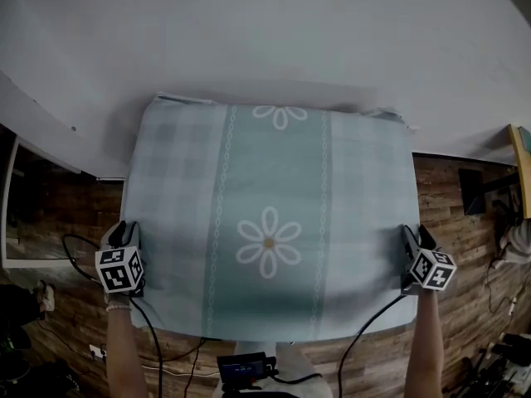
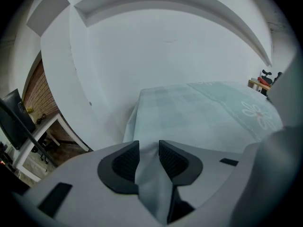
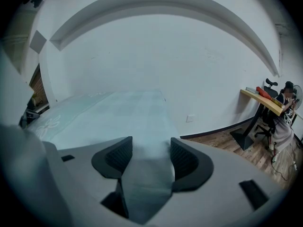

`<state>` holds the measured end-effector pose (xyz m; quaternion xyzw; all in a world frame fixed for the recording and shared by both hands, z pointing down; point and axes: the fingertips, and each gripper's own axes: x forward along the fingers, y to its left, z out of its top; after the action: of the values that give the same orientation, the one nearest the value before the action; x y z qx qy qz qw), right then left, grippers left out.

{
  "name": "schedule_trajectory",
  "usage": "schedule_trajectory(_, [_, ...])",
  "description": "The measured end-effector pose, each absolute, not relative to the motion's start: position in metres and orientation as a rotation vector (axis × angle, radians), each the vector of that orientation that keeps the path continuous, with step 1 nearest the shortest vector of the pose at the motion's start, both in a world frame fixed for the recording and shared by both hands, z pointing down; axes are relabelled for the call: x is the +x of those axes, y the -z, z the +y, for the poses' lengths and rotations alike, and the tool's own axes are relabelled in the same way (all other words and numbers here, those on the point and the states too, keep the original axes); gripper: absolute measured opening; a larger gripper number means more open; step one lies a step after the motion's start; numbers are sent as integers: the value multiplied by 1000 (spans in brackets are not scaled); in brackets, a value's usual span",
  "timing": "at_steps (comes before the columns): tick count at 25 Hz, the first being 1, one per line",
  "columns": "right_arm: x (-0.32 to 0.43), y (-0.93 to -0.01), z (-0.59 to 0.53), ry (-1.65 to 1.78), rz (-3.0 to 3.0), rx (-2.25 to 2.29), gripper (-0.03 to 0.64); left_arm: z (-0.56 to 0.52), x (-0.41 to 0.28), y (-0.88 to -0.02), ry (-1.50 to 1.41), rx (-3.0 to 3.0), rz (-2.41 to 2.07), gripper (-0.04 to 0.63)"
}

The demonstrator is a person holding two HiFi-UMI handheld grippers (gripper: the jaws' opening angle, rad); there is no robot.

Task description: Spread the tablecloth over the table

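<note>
left tool (image 1: 126, 232) and right tool (image 1: 412, 237) each tight on tablecloth (image 1: 270, 181) side edges

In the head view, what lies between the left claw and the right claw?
Only the tablecloth, spread flat from left claw to right claw, in the head view.

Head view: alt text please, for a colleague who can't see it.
A pale green tablecloth with white daisies lies spread flat, the left gripper and right gripper each pinching a side edge. White wall beyond, wood floor to either side.
</note>
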<state>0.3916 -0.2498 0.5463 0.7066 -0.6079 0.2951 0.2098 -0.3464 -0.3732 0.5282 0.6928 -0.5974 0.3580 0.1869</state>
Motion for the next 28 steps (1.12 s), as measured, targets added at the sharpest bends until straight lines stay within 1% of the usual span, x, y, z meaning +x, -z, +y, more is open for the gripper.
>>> schedule_trajectory(5, [392,-544,-257,-764,-1684,1977,267,-376,-344,-526,-1063,1950,-1722,129])
schedule_trajectory(8, [396,-534,-252,-693,-1667,2021,246,-368,-339,-513,-1049,1968,-1762,98])
schedule_trajectory(9, [396,-527,-250,-651,-1651,2041,207,-365,-336,-505,-1031,1983,-1782,81])
schedule_trajectory(10, [395,-519,-247,-600,-1633,2055,137,-361,-333,-495,-1015,2002,-1803,53])
schedule_trajectory(11, [391,-509,-243,-547,-1623,2063,82,-356,-328,-485,-998,2027,-1821,36])
schedule_trajectory(12, [384,-499,-240,-497,-1628,2064,56,-350,-322,-474,-978,2057,-1833,23])
schedule_trajectory(18, [324,-431,-218,-273,-1799,2027,43,-307,-276,-407,-828,2223,-1872,15])
schedule_trajectory(28, [251,-335,-148,-114,-2067,2001,40,-221,-197,-309,-648,2475,-1878,15])
